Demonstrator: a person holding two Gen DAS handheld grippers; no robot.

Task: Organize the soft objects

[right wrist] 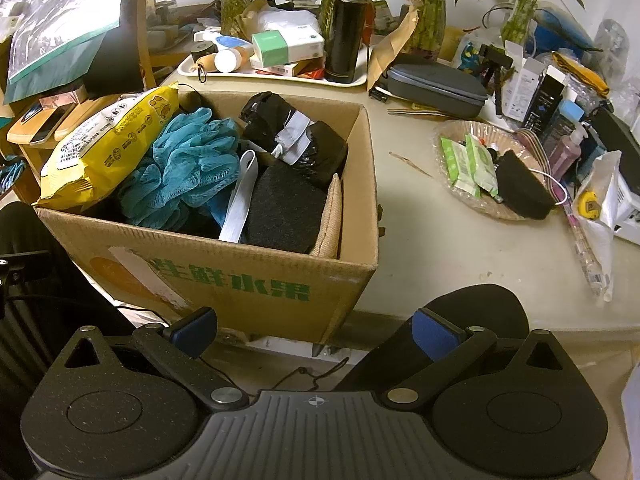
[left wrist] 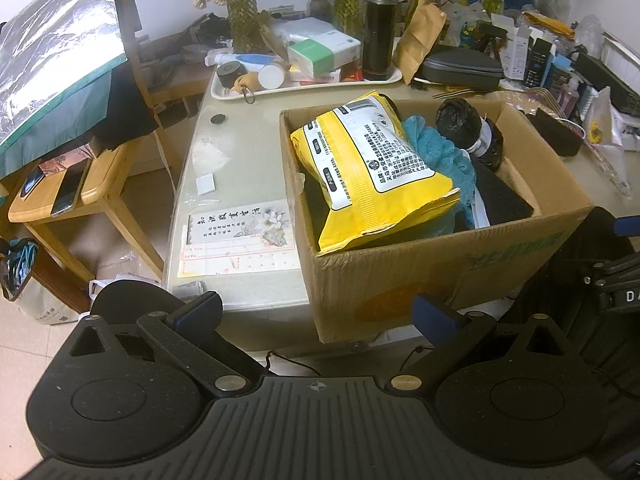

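A cardboard box (left wrist: 440, 264) (right wrist: 240, 280) stands at the table's front edge. In it lie a yellow wipes pack (left wrist: 372, 168) (right wrist: 104, 144), a teal mesh sponge (left wrist: 440, 148) (right wrist: 188, 164), a black roll with grey tape (left wrist: 468, 128) (right wrist: 296, 132), a black pad (right wrist: 284, 208) and a white strap (right wrist: 240, 196). My left gripper (left wrist: 316, 314) is open and empty, in front of the box's near left corner. My right gripper (right wrist: 314, 332) is open and empty, in front of the box's near right corner.
A white tray (right wrist: 276, 74) with a black flask (right wrist: 346, 28) and boxes sits at the back. A woven plate (right wrist: 480, 200) with green packets and a black pad (right wrist: 520, 188) lies right. A grey case (right wrist: 436, 84), vases and clutter line the back. A wooden stool (left wrist: 80, 196) stands left.
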